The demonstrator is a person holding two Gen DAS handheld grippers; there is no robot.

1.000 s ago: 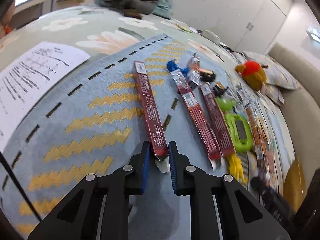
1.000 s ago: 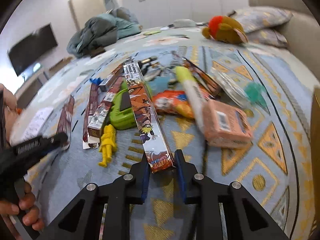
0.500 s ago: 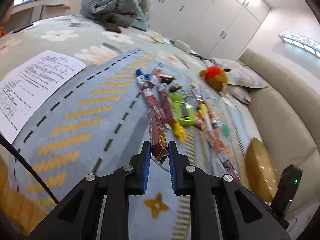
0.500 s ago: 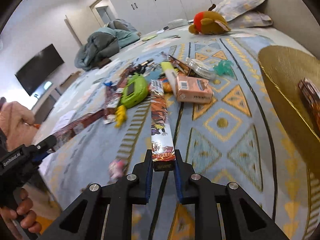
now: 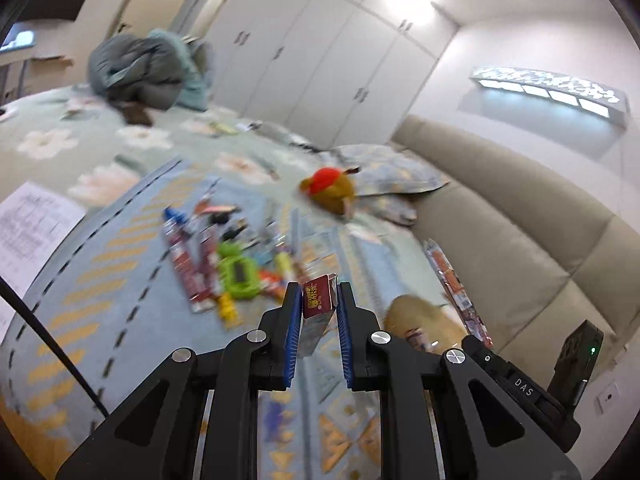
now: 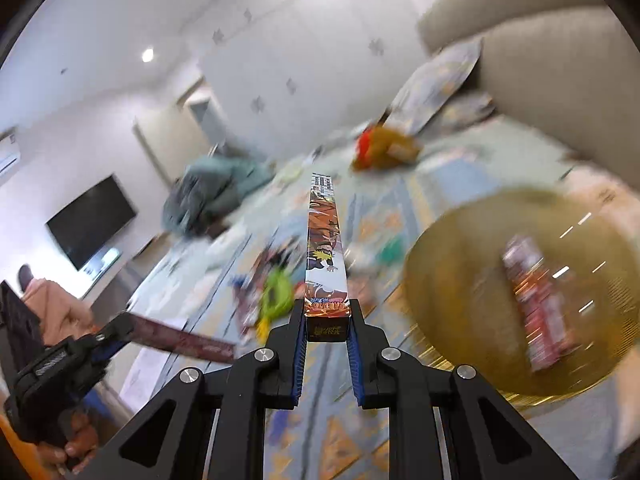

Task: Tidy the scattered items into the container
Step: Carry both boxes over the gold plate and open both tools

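The scattered items [image 5: 224, 264] lie on the bed's patterned blanket [image 5: 100, 300], beside a golden basket [image 6: 460, 248] holding one red pack [image 6: 540, 312]. The right gripper [image 6: 328, 332] is clamped on a long comic-print box [image 6: 325, 256]; the left gripper [image 5: 318, 312] is clamped on a dark-red box [image 5: 318, 300], both lifted.

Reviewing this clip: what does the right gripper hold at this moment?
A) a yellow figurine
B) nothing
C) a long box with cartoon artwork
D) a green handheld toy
C: in the right wrist view the right gripper is closed on one end of the long cartoon-printed box, which points away from the camera.
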